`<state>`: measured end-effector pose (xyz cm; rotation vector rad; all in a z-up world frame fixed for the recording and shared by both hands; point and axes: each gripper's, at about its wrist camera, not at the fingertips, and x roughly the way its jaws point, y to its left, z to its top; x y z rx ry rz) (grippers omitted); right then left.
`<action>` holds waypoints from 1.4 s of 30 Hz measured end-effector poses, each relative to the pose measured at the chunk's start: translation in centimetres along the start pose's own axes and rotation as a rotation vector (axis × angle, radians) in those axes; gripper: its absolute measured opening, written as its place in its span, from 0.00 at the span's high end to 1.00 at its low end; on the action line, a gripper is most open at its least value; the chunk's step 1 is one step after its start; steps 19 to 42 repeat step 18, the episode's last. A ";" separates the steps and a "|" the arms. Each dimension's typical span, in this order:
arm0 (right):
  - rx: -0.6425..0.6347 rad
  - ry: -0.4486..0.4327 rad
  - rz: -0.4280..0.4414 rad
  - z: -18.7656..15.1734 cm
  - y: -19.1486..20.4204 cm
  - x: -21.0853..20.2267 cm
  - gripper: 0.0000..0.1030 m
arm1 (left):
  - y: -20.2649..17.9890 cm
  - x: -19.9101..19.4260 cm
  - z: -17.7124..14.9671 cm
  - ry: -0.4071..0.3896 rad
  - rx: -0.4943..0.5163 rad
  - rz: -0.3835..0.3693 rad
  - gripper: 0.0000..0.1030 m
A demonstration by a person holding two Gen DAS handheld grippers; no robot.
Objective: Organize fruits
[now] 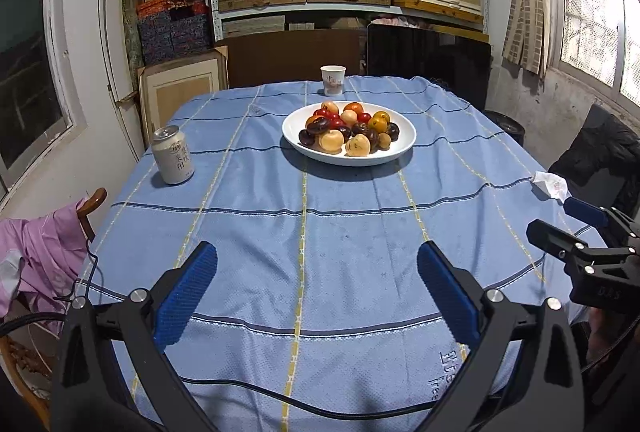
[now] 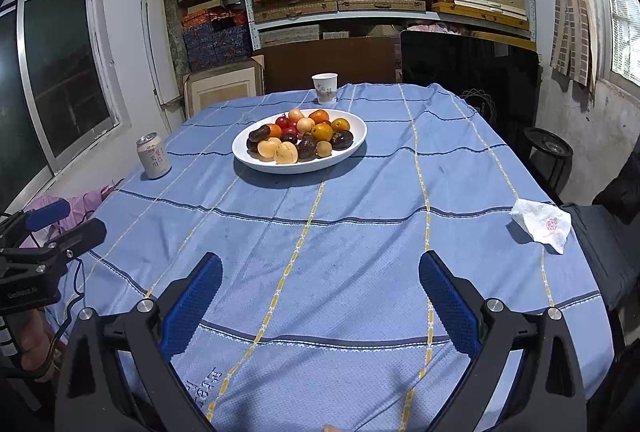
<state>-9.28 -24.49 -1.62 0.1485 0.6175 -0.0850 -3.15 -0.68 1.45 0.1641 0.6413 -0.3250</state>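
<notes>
Both your grippers hang low over the near end of the blue checked tablecloth, and both are empty: the left gripper has its blue pads spread wide, and the right gripper matches it, jaws wide apart with nothing between them. The fruits sit well ahead of you, heaped in the white plate around the middle of the table, with a paper cup just behind and a drink can off to the left. A crumpled tissue lies at the right edge.

Those fruits look small, round and smooth-skinned, so expect them to be light and quick to roll or squirt out of a pinch. Take one from the top or the near rim of the heap, where the pale ones sit exposed. Close the pads across its widest part, gently; the soft dark ones likely bruise. The plate looks shallow and glossy, so nudging the pile could send neighbours rolling over the rim.
</notes>
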 end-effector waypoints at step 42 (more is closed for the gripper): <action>0.007 0.018 0.008 -0.5 -0.2 0.4 0.04 | -0.1 0.2 0.0 -0.006 0.000 0.005 0.05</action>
